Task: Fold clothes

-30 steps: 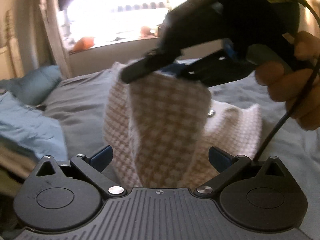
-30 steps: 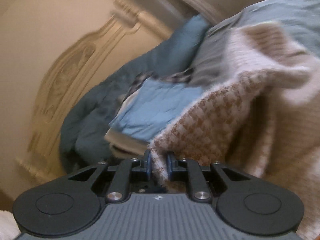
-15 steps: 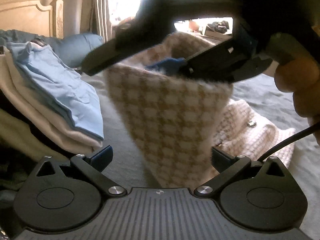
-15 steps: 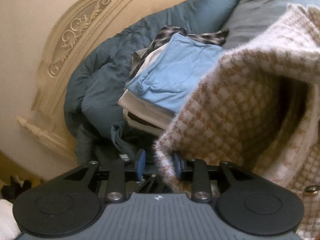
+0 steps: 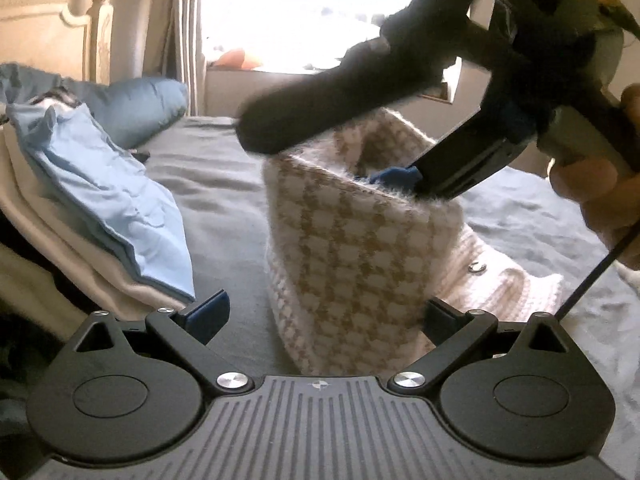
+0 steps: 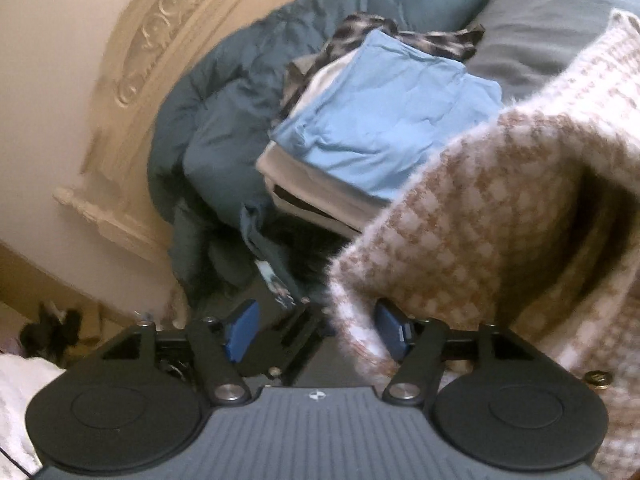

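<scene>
Across the middle of the left wrist view, a houndstooth garment (image 5: 352,248) in tan and white is standing up from the grey bed sheet (image 5: 216,200), its upper edge lifted and its lower part spreading toward the right, where a metal button (image 5: 477,267) is showing. The left tongs (image 5: 324,316) are sitting spread wide at the bottom of the frame, one blue pad on each side of the cloth and neither touching it. Upper right of that frame, the right tongs (image 5: 394,176) are reaching down to the garment's top edge, a hand (image 5: 600,196) gripping the handle at the right border.

Seen from the right wrist camera, the right tongs (image 6: 316,332) are parted, the garment's fuzzy edge (image 6: 360,320) lying between the blue pads, against the right-hand one and clear of the left-hand one. The garment (image 6: 500,220) is filling the right half of this frame. Left of it, in the centre, a stack of folded clothes (image 6: 384,132) with a light blue piece on top is resting against a dark teal duvet (image 6: 224,128). A carved cream headboard (image 6: 160,36) is curving through the upper left.
</scene>
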Available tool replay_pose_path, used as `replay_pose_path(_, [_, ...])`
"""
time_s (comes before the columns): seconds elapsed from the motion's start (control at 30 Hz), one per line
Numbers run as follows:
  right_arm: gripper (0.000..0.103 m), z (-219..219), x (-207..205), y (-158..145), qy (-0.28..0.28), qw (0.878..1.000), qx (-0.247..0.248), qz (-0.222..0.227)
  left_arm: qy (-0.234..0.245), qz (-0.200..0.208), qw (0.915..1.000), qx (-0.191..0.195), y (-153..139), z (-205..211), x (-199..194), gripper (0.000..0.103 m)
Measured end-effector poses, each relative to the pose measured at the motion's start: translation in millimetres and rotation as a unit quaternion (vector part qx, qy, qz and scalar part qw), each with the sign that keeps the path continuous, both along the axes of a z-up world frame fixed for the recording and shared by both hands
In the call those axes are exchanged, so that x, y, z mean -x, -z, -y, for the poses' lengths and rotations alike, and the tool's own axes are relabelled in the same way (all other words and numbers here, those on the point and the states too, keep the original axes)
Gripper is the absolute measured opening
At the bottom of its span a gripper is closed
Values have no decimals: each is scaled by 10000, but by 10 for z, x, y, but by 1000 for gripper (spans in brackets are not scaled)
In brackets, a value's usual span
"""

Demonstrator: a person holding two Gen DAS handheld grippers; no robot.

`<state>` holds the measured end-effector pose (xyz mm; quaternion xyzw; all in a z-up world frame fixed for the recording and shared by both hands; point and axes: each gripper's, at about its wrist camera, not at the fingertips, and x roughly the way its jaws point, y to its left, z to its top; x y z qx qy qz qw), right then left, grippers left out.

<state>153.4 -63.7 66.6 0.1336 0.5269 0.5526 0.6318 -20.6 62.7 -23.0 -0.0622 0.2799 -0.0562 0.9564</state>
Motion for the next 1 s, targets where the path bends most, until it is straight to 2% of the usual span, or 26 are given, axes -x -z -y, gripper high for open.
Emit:
replay_pose_path(0.1, [71, -1, -40, 17, -64, 9999, 48, -148, 49, -13, 10000, 24, 0, 9, -2, 100])
replay_pose_path(0.2, [78, -4, -51, 51, -55, 9993, -99, -346, 92, -41, 9998, -158, 50, 109, -59, 100])
replay_pose_path(0.33, [84, -41, -23, 102, 102, 9981, -321, -518, 88, 168, 9990, -410, 105, 256, -145, 96])
replay_pose_path(0.37, [85, -40, -12, 108, 118, 9979, -361, -530, 32, 239, 9985, -495, 116, 287, -165, 93])
replay_pose_path(0.4, [85, -30, 1, 104, 135, 9978, -394, -513, -61, 269, 9980, -567, 126, 293, -185, 79])
replay_pose_path(0.43, [85, 0, 10, 87, 165, 9978, -420, -490, -106, 243, 9980, -580, 128, 296, -204, 71])
replay_pose_path(0.47, [85, 32, 19, 69, 197, 9977, -444, -466, -112, 212, 9986, -480, 123, 271, -216, 68])
replay_pose_path(0.5, [85, 64, 28, 51, 228, 9977, -469, -442, -113, 180, 9991, -363, 118, 240, -228, 59])
replay_pose_path(0.67, [89, 478, -9, -181, 429, 9956, -829, -89, -425, 209, 9985, -267, 78, 103, -200, 44])
replay_pose_path(0.77, [100, 900, -111, -295, 847, 9890, -1176, 283, -479, 206, 9983, -262, 87, 47, -220, 40])
replay_pose_path(0.87, [102, 1326, -366, -221, 1756, 9770, -1141, 398, -484, 219, 9981, -314, 102, 40, -226, 38])
replay_pose_path(0.9, [102, 1449, -491, -139, 2129, 9712, -1034, 263, -477, 227, 9980, -342, 108, 48, -224, 38])
replay_pose_path(0.97, [103, 1686, -805, 142, 2979, 9504, -833, -328, -476, 258, 9978, -391, 115, 73, -218, 38])
replay_pose_path(1.0, [102, 1683, -893, 228, 3086, 9457, -883, -500, -477, 271, 9976, -411, 120, 83, -216, 38])
